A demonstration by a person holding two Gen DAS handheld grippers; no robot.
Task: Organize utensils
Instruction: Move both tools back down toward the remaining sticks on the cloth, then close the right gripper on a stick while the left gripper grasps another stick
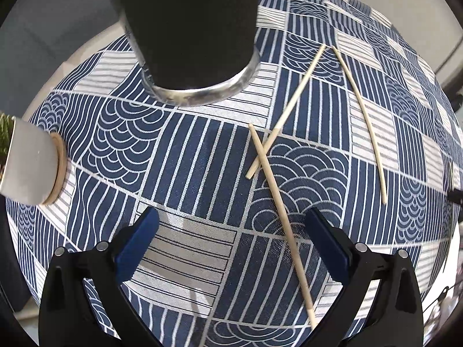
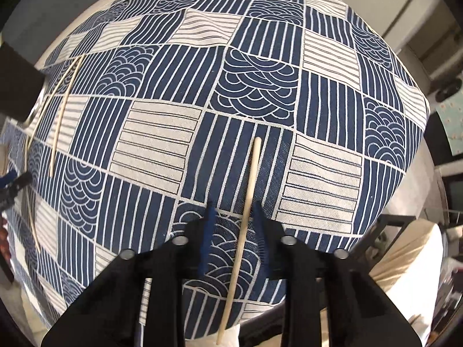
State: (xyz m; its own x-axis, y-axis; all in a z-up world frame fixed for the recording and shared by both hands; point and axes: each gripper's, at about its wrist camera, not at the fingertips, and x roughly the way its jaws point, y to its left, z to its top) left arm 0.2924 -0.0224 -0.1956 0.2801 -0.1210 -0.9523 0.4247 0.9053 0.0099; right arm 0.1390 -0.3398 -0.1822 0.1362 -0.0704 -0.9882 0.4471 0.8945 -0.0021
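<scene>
Right gripper [image 2: 233, 217]: my jaws are narrowed, with one chopstick [image 2: 246, 211] running between the pads; I cannot tell whether they clamp it. It is pale, thin and bare, and lies on the cloth [image 2: 162, 150]. Left gripper [image 1: 231, 225]: my jaws stand wide apart over a chopstick [image 1: 282, 217] that crosses a second [image 1: 289, 110]; a third [image 1: 364, 115] lies apart. Black cup [image 1: 191, 29] stands behind them, contents hidden. White pot [image 1: 29, 162] sits at the left, with greenery at its rim.
</scene>
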